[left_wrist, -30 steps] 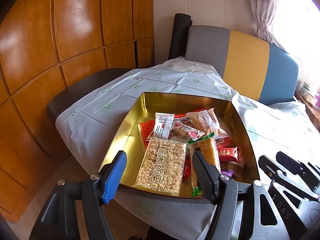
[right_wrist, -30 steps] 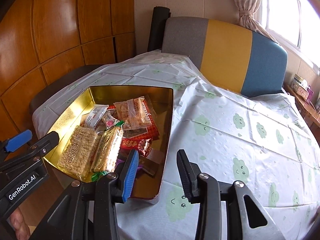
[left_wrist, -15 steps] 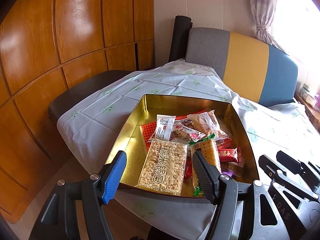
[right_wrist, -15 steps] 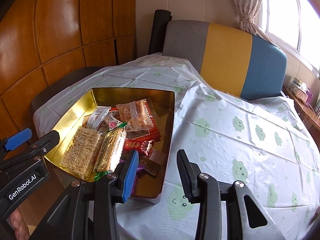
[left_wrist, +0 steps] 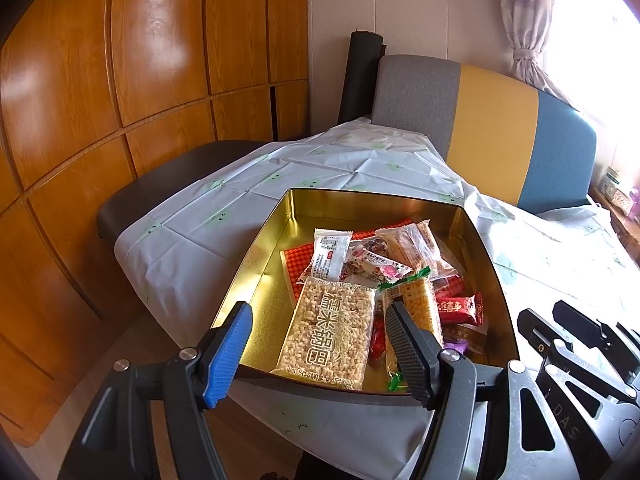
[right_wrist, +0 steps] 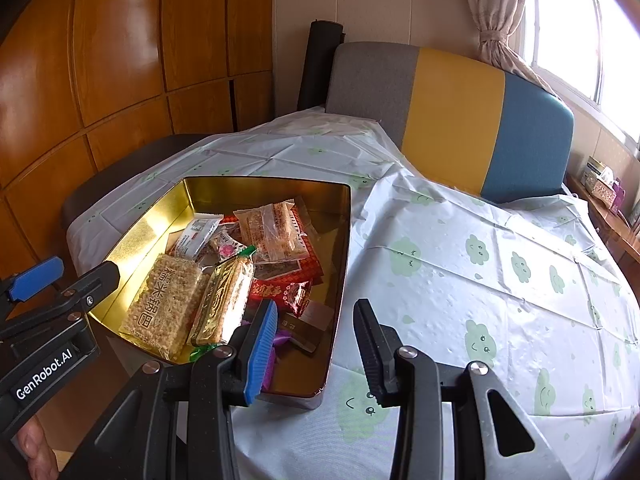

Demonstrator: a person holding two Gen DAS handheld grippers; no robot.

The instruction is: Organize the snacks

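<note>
1. My left gripper (left_wrist: 320, 344) hangs above the near edge of the gold tin (left_wrist: 256, 280), jaws spread wide and holding nothing; the puffed-rice cake pack (left_wrist: 328, 332) shows between them, lying below in the tin, untouched.
2. My right gripper (right_wrist: 316, 340) hangs over the tin's near right corner, jaws partly apart and empty, one finger over the tin, the other over the tablecloth (right_wrist: 480, 280).
3. The tin sits at the left edge of the table and holds all the snacks I can see.
4. The rice cake pack lies along the tin's near edge; a golden cracker pack (right_wrist: 224, 296) lies just beside it on the right, touching it.
5. Behind those, a white sachet (left_wrist: 330, 254) and a clear pack of pale biscuits (right_wrist: 270, 228) rest on a red sheet (left_wrist: 296, 258).
6. A red wrapped candy (left_wrist: 458, 306) lies toward the tin's right wall.
7. A striped grey, yellow and blue sofa back (right_wrist: 452, 112) stands behind the table.
</note>
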